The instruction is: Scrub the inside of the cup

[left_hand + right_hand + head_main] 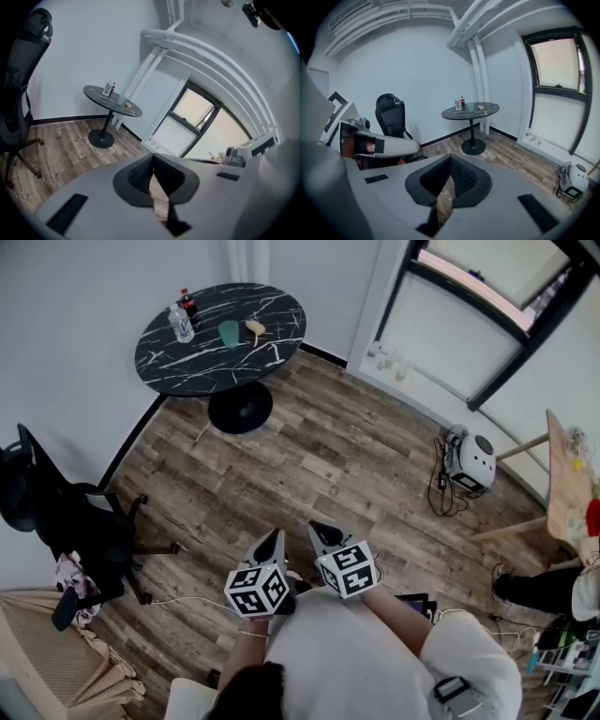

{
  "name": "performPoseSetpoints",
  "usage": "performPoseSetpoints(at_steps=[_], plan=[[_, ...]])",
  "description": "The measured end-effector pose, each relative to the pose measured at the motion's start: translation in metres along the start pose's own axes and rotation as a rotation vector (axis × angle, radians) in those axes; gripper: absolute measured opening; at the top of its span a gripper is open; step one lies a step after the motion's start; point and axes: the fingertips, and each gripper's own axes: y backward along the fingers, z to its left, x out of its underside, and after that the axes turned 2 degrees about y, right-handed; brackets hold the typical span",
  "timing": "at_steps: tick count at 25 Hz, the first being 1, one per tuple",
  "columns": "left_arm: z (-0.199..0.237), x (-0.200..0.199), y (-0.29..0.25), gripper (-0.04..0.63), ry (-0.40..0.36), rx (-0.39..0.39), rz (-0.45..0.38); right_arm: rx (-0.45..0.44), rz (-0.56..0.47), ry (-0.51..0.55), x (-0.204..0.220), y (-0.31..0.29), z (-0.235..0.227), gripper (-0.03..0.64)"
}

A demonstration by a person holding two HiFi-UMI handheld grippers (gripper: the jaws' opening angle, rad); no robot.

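A wide stretch of wooden floor (356, 465) is lying between the person and the work, so the task is being judged as not yet under way. At the far side, close to the wall, a round black marbled tabletop (187, 367) is being used as the station where everything needed is being presented together. A black office chair (56, 512) is being parked by the left wall, well apart from the tabletop, where the approach is not being obstructed.

The left tongs (278, 533) and the right tongs (312, 525) are being carried side by side just in front of the person's body. They are being angled down toward the floor, apparently as a resting carry, since nothing is within reach. In the left gripper view the ribbed pads (138, 176) are being pressed together with nothing between them. The same is being shown for the pads (461, 178) in the right gripper view. Both tongs are therefore being held fully closed and empty, and nothing is being touched.

On the tabletop, a clear bottle (181, 324) and a dark bottle (188, 304) are being stood at the far left edge. The green cup (229, 333) is being stood upright near them. A yellow sponge (255, 328) is being laid just beside the cup, presumably so the scrubbing tool is at hand.
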Motion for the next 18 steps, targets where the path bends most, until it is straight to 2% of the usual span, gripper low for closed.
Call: performPoseSetpoints(at_steps=[6, 11, 15, 18], plan=[[0.010, -0.008, 0.004, 0.009, 0.002, 0.010, -0.006, 0.000, -0.002, 0.009, -0.005, -0.008, 0.011, 0.034], [0.013, -0.015, 0.004, 0.009, 0.002, 0.010, -0.021, -0.050, -0.004, -0.002, -0.011, -0.015, 0.016, 0.035], [0.026, -0.020, -0.005, 0.009, 0.042, -0.027, -0.022, -0.068, -0.010, -0.040, -0.017, -0.028, 0.004, 0.037], [0.034, -0.028, -0.019, 0.009, 0.041, -0.057, -0.019, -0.084, -0.014, -0.056, -0.026, -0.044, -0.012, 0.037]])
